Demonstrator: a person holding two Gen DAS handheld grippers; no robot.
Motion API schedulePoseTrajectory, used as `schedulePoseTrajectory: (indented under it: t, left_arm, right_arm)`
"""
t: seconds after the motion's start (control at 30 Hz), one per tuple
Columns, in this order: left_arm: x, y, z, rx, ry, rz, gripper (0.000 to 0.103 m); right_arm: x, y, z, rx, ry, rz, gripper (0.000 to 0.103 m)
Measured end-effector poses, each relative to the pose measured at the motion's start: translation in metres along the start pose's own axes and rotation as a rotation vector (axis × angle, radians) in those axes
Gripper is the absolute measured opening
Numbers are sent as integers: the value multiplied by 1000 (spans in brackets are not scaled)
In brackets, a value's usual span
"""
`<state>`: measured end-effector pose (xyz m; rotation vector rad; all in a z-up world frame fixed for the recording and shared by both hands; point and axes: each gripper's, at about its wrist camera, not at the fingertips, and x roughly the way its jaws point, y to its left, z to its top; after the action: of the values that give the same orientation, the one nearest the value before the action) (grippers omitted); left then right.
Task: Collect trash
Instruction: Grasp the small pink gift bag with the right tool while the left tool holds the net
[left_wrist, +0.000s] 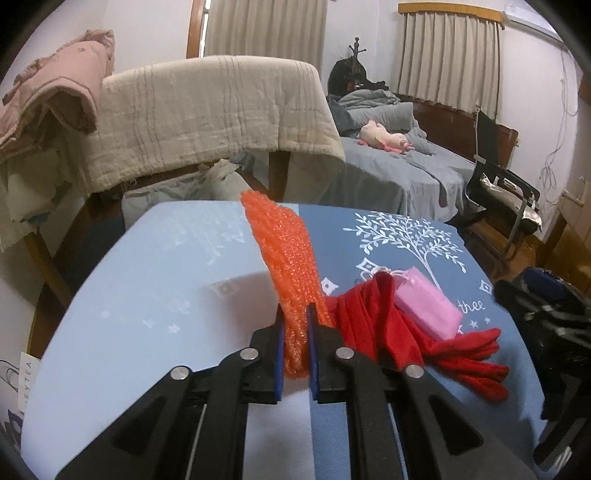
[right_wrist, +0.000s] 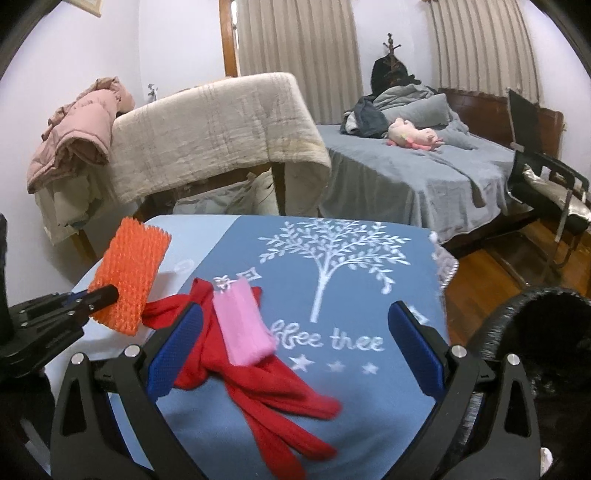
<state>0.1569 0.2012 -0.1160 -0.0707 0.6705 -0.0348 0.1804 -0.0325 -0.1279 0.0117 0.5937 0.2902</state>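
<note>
The left gripper (left_wrist: 295, 325) is clamped on the orange foam net sleeve (left_wrist: 284, 258), which next needs binning, while the right gripper (right_wrist: 295, 339) stands wide apart.

foam net (left_wrist: 284, 258): orange | gloves (right_wrist: 266, 387): red | small bag (right_wrist: 242, 325): pink | tablecloth (right_wrist: 369, 424): blue, white tree print

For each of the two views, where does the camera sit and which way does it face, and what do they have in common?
Left wrist: on the left gripper, looking along its fingers, shut on the orange foam net, over the blue table toward the bed.
Right wrist: on the right gripper, fingers wide open, above the red cloth and pink bag; the left gripper shows at left.
Shared: net, cloth, bag, table, bed.
</note>
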Motion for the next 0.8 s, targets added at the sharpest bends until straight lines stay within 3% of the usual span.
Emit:
schedulePoseTrajectory:
  t: [0.13,0.5,0.67,0.73,0.8]
  left_arm:
    - [0,5,0,-8,-2,7,10]
    - [1,3,-5,-6,8,12,10]
    - [2,1,-6,0,8,9,10]
    - [1,0,-6,4,7,8,10]
    - [1,-1,-5,4,6,7,10]
  right_arm:
    - [18,9,0,-17,37,16,84]
    - [53,19,-5,-21,143,53,66]
    - [61,21,-8,-24,188,82,45]
    - [64,22,-8,-25,205,113,28]
    - [64,24,-9,-30,211,127,21]
